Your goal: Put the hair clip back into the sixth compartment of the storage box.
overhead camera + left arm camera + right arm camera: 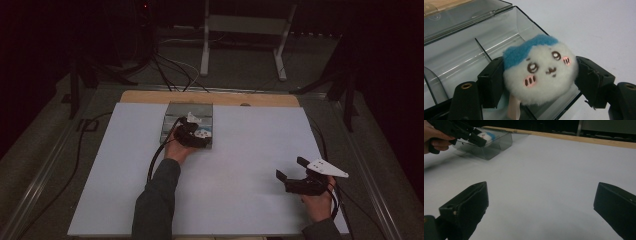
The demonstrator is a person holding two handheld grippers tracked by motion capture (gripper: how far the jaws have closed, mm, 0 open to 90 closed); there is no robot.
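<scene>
while the left gripper (540, 82) hangs over the clear plastic box (461, 50) at the far middle of the white table (125, 165), its jaws flank a round plush face (540, 73), white with a blue top. the left pad presses the fur, while a thin gap seems to show at the right pad, so the grip looks loose but holding. the plush sits above the box's near compartment, not down on its floor, so the placing looks nearly done: what is left, judging by this, is to let go and draw back. further right, the right gripper (295, 172) rests near the table's right edge, jaws wide apart with nothing between them. the left gripper view gives the face, the dividers and the open lid; the high view, too dark for that, gives the overall layout.
</scene>
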